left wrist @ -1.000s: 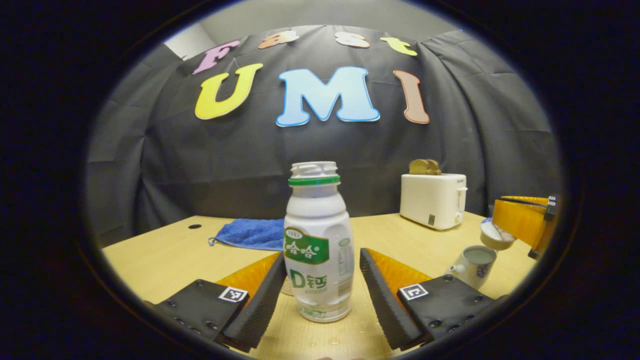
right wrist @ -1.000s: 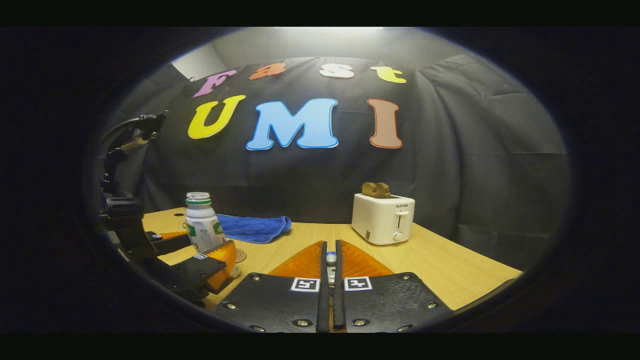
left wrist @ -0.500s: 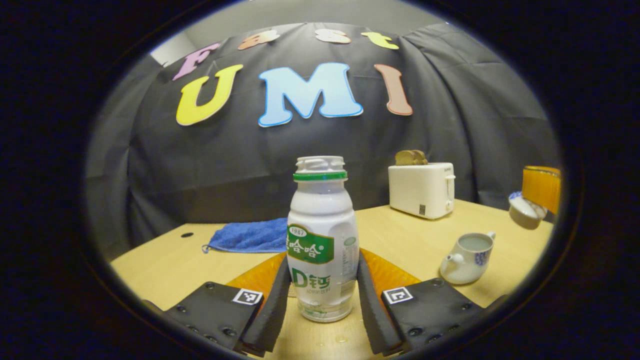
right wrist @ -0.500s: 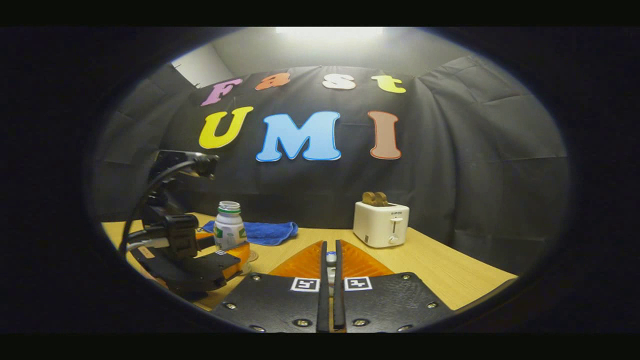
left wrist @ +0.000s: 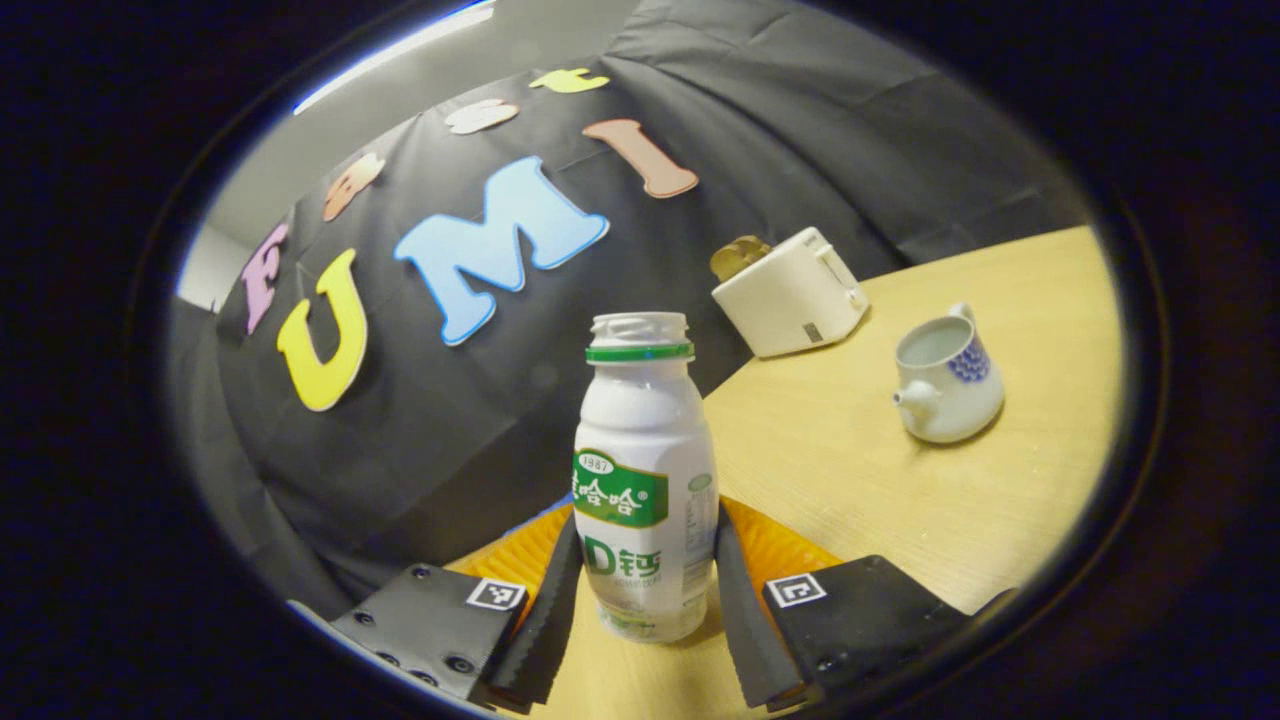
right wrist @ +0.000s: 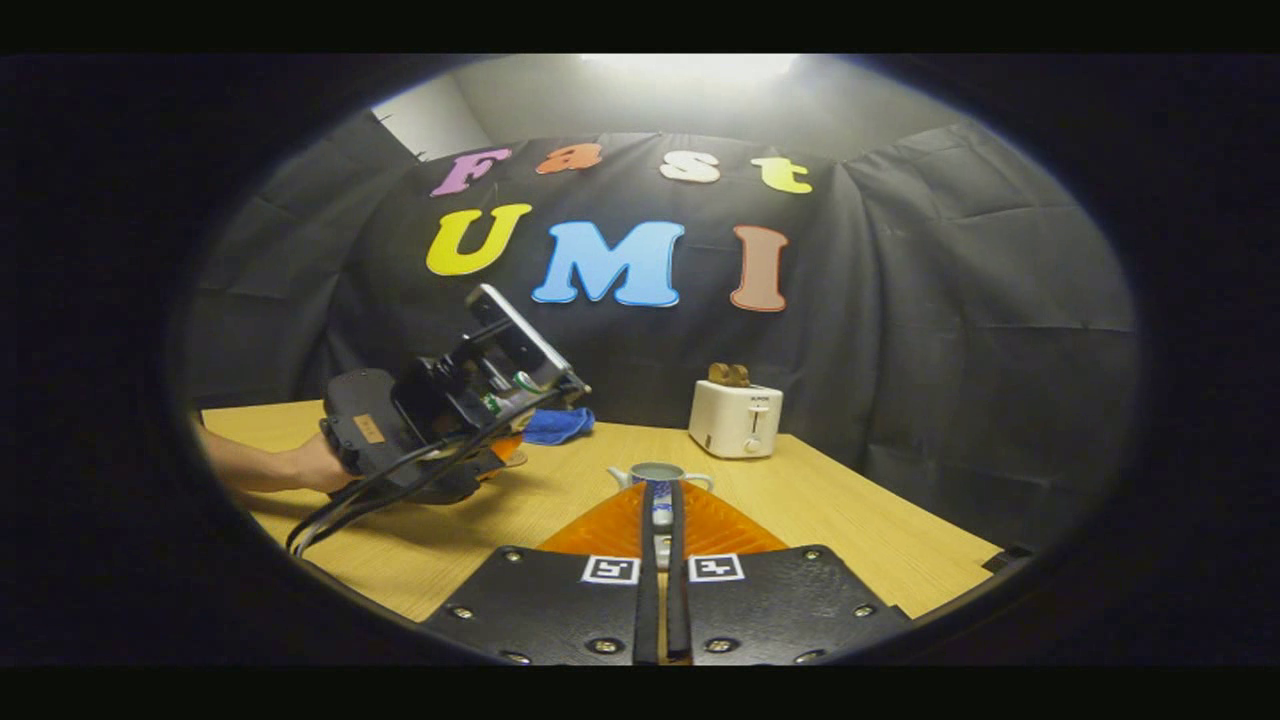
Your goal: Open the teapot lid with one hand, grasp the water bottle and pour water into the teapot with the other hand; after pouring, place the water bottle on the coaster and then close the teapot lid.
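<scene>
My left gripper [left wrist: 646, 520] is shut on a white water bottle [left wrist: 645, 470] with a green label and no cap. Gripper and bottle are lifted off the wooden table [left wrist: 850, 470] and tilted. Beyond it to the right stands the white teapot [left wrist: 945, 378] with blue pattern, its top open. In the right gripper view the left gripper [right wrist: 455, 400] and the hand [right wrist: 305, 465] holding it hover left of the teapot [right wrist: 660, 472]. My right gripper [right wrist: 662, 490] is shut on the small teapot lid [right wrist: 661, 515], just short of the teapot.
A white toaster [left wrist: 790, 295] with bread slices stands at the back of the table by the black cloth wall, also seen as the toaster [right wrist: 735, 420] in the right gripper view. A blue towel [right wrist: 555, 425] lies behind the left gripper.
My left gripper closed on the bottle, then lifted it and tilted it while moving towards the teapot. My right gripper drew back with the lid, and the teapot now shows ahead of it.
</scene>
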